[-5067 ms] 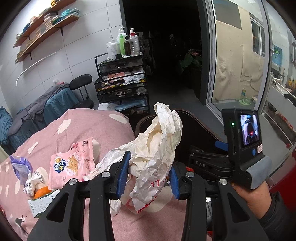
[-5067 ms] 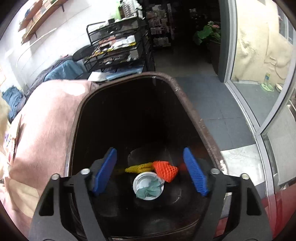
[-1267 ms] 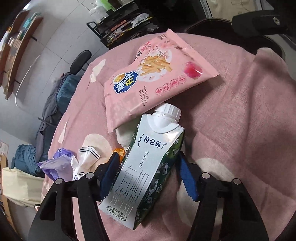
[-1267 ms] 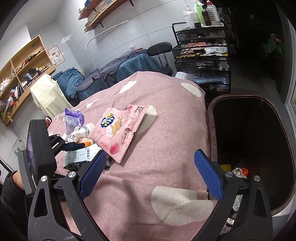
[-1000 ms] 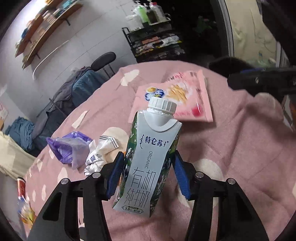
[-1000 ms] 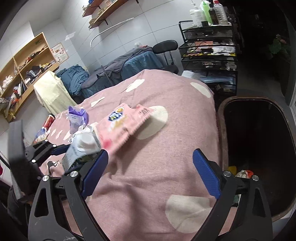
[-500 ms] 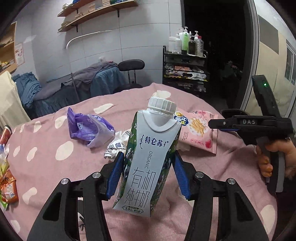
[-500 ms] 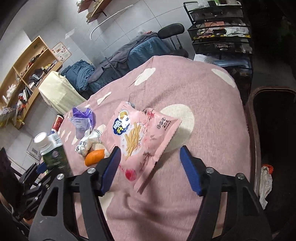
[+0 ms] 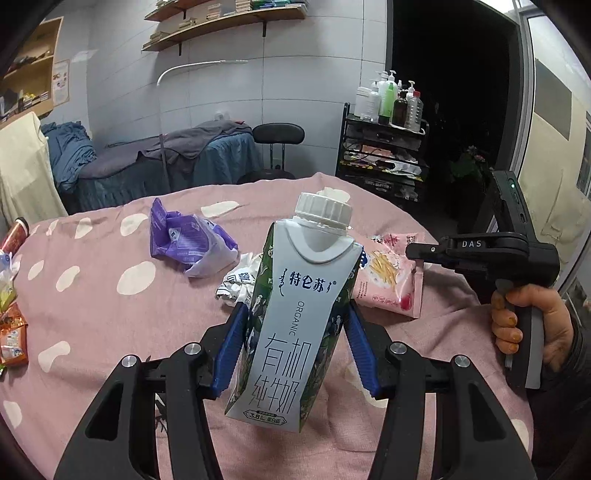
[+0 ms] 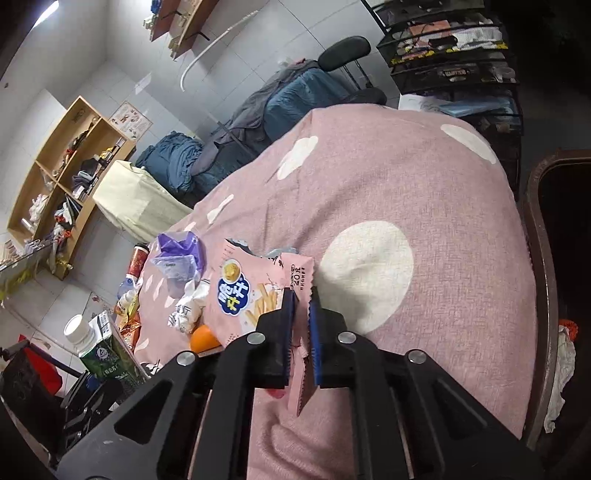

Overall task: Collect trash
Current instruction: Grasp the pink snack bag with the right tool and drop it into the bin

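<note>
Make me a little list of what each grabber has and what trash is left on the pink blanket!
left gripper: shut on the milk carton, held upright above the blanket
right gripper: jaws just closed, pinching the edge of the pink snack bag
pink blanket: purple wrapper, crumpled white paper, something orange
bin: beside the blanket, some trash inside

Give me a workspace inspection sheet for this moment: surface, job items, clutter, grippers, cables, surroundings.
Surface: pink spotted cloth, wrinkled.
Job's things: milk carton upright and lifted; pink snack bag pinched at its serrated edge; purple wrapper, crumpled white paper, orange piece lying loose.
Clutter: snack packets at the cloth's far left edge.
Grippers: left gripper shut on the carton; right gripper just closed on the bag.
Cables: nothing seen.
Surroundings: dark bin beside the cloth; black rack; wall shelves.
</note>
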{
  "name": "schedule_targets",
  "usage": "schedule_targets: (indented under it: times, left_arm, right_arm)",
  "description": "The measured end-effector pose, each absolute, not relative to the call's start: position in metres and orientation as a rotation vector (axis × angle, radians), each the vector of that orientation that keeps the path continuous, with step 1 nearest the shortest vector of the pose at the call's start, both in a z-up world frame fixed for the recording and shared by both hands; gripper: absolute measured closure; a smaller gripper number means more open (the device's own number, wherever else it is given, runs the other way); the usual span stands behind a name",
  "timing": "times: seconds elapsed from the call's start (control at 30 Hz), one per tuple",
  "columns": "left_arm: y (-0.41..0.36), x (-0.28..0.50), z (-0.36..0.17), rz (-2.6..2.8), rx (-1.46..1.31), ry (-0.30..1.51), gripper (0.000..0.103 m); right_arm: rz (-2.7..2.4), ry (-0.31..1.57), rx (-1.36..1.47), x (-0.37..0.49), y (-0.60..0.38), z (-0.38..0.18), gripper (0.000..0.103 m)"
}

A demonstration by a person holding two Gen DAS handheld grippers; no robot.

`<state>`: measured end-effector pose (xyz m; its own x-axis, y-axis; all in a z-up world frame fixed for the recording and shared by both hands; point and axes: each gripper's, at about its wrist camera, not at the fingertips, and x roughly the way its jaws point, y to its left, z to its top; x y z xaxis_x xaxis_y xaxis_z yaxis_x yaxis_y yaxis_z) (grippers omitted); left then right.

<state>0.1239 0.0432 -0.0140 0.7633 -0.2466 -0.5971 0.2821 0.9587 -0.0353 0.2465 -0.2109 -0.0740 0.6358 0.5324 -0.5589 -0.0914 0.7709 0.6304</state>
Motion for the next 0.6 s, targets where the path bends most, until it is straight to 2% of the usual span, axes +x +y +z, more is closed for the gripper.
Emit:
schedule_targets:
  times: [0.3, 0.6]
  left_arm:
    - [0.041, 0.116, 0.001, -0.316, -0.021, 0.602, 0.05]
    - [0.007, 0.107, 0.013, -0.382, -0.007, 0.562, 0.05]
  right_arm:
    - [0.322, 0.639, 0.489, 0.196, -0.216, -0.03, 0.096]
    - [0.229, 0.504, 0.429, 0.152, -0.246, -0.001, 0.097]
